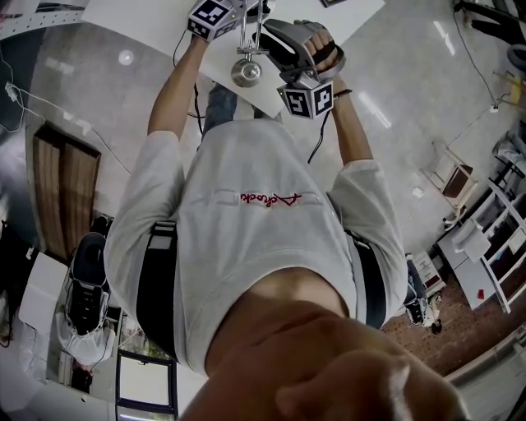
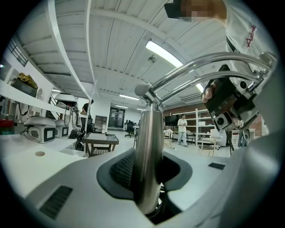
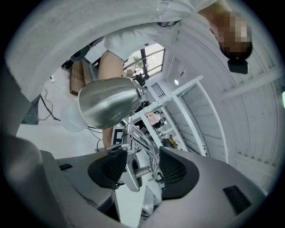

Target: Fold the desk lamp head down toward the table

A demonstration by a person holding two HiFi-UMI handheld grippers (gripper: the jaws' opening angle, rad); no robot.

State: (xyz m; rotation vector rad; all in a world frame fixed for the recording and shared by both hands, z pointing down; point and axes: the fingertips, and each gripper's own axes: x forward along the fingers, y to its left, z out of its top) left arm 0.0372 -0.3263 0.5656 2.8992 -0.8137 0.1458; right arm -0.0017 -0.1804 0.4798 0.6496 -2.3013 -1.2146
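Now at a white bench (image 1: 140,20), a person works a brushed-steel desk lamp with a gripper in each hand. The left gripper (image 2: 149,178) has its jaws pinched on the lamp's upright post (image 2: 149,142), bracing it. From the top of that post, two chrome arm rods (image 2: 200,71) arc across to the other hand. The right gripper (image 3: 138,167) has its jaws spread, with the rods and a small joint standing between the pads, apparently ungripped. The lamp head (image 3: 109,107), a rounded metal shade, sits just beyond those jaws, tilted to one side and not yet visibly lowered to the bench.

By the look of it, the fold is mid-step: the post is anchored, but the working hand has no hold on the arm. The next move probably calls for the right jaws to close on the rods near the head and then swing it down toward the bench. The left grip should keep the post from tipping or sliding meanwhile.
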